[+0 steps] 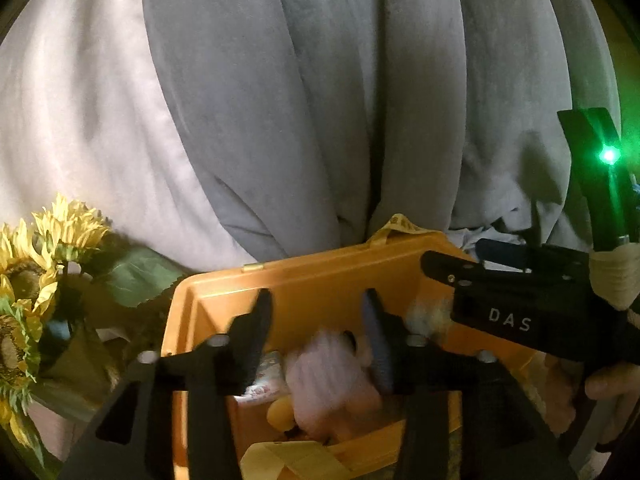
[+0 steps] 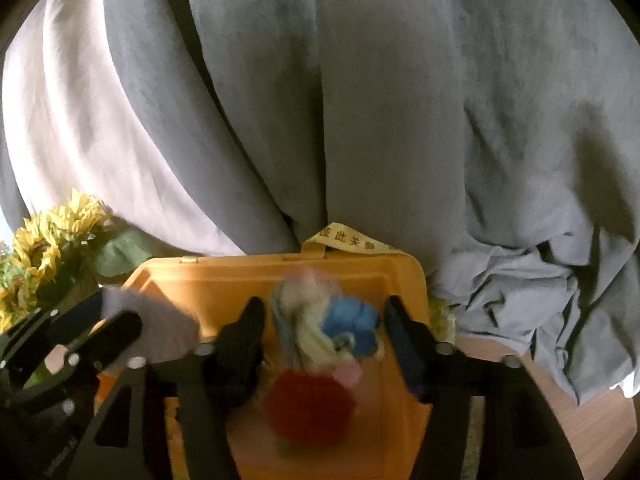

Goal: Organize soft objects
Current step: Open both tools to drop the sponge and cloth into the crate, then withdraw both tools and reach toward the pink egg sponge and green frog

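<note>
An orange plastic bin [image 1: 320,276] [image 2: 224,284] stands below both grippers. My left gripper [image 1: 316,320] is open over it; a blurred pale pink soft toy [image 1: 328,380] lies between and below its fingers, beside a yellow toy [image 1: 280,412]. My right gripper [image 2: 324,320] is open above the bin; a blurred plush with a blue, cream and red body [image 2: 320,344] sits between its fingers, apart from them. The right gripper also shows in the left wrist view [image 1: 520,300], and the left one in the right wrist view [image 2: 80,344] beside pale cloth [image 2: 152,320].
Grey curtains [image 1: 320,100] [image 2: 360,100] hang behind the bin. Artificial sunflowers [image 1: 48,264] [image 2: 52,248] stand to its left. A wooden tabletop [image 2: 580,420] shows at the right. Yellow ribbon handles [image 2: 352,240] [image 1: 292,460] hang on the bin's rims.
</note>
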### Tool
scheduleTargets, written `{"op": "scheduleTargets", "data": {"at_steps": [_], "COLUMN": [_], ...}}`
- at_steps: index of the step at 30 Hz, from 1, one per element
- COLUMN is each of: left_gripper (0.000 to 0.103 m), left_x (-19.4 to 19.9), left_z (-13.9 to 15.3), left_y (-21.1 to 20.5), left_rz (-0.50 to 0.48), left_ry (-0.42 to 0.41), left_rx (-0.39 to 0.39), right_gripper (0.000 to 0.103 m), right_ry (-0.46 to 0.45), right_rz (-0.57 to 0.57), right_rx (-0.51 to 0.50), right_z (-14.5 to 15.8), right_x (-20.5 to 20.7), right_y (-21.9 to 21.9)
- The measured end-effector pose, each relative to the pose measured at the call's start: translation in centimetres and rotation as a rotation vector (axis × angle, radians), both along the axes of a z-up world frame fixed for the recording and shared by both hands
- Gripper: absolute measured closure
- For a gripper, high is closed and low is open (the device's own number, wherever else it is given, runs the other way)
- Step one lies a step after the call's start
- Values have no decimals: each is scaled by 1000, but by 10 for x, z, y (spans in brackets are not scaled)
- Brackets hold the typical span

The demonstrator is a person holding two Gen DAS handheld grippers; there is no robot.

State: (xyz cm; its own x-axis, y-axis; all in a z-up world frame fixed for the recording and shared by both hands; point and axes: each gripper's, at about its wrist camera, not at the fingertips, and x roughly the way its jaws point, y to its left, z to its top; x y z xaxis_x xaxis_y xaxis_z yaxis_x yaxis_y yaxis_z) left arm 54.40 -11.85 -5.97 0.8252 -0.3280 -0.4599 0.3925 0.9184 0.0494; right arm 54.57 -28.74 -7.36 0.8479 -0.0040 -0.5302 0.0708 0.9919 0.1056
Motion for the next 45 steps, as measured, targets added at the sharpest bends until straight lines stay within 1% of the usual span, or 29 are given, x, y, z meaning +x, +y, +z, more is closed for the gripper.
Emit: {"op": "scheduleTargets", "data": {"at_steps": [2, 4, 7, 13, 17, 21, 25, 28, 37, 45], "left_gripper": [49, 42, 39, 38, 36, 35, 35, 35, 35, 34], "left_x": [-2, -4, -10, -24, -41, -59, -80, -95, -138, -175], "left_z": [0, 1, 5, 17, 27, 35, 43, 47, 57, 58], "left_y": [1, 2, 5, 18, 29, 38, 47, 51, 60, 61], "left_rz": [6, 13, 28, 92, 125, 142, 177, 189, 241, 313], "left_ry": [-5, -11, -25, -36, -40, -56, -90, -102, -119, -130], "left_rx": [4, 7, 12, 1, -14, -25, -54, -61, -54, -20], "right_gripper": [36, 36, 36, 36, 36, 36, 36, 36, 36, 36], "right_ry": [2, 4, -3, -40, -73, -94, -120, -141, -185, -200], "right_rz": [-6, -11, -14, -24, -11, 5, 15, 27, 66, 123], "right_rx": [-5, -2, -2, -20, -6, 11, 15, 15, 17, 6], "right_z": [0, 0, 3, 16, 25, 31, 38, 44, 56, 58], "right_x": [0, -3, -8, -24, -40, -55, -73, -86, -124, -150], "right_y": [-1, -1, 0, 5, 10, 17, 23, 30, 43, 50]}}
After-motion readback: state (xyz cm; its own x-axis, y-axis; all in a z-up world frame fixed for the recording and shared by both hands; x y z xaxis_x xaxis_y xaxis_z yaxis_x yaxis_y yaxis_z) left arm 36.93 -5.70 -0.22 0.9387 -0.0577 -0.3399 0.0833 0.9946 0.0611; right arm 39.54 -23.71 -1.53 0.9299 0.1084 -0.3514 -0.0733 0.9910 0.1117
